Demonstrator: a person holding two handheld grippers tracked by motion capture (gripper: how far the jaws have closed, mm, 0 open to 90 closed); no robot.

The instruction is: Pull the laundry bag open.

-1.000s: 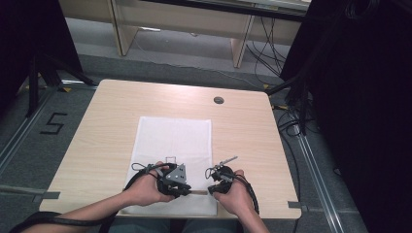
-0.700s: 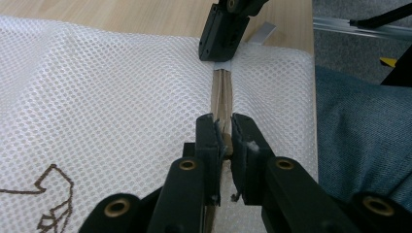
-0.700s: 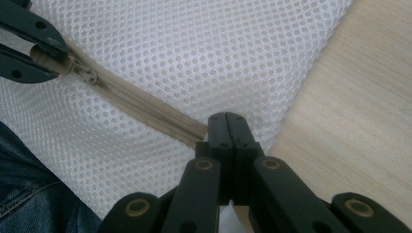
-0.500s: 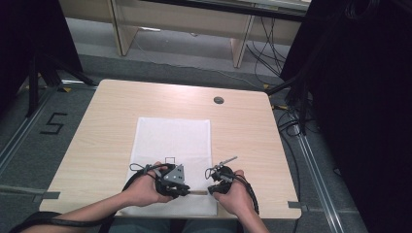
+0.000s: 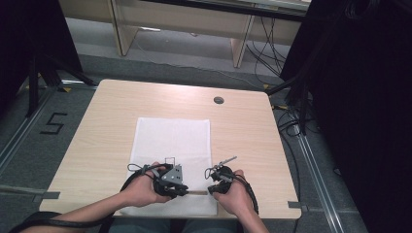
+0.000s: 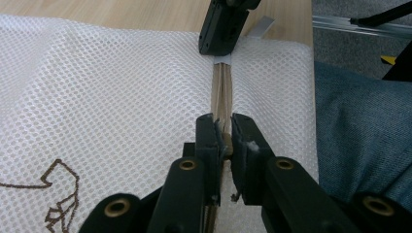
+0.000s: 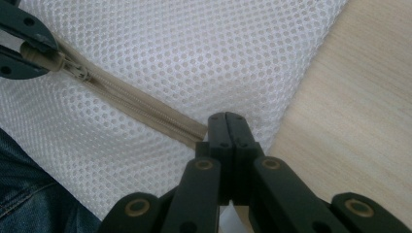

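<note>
No change since a second ago: left gripper [image 6: 223,131] clamps the beige zipper [image 7: 131,104] pull of the white mesh laundry bag [image 5: 172,145], right gripper [image 7: 227,118] pinches the zipper's end (both hands steady); zip looks ready to run.

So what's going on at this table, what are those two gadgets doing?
A person holds a gripper in each hand over a white mesh bag lying on the wooden table. The left gripper has its jaws closed on the tan zipper at the slider, while the right gripper pinches the zipper's end at the bag's edge. The zipper looks closed between them.

wooden table [image 5: 252,131] with a grommet hole [image 5: 218,100].
</note>
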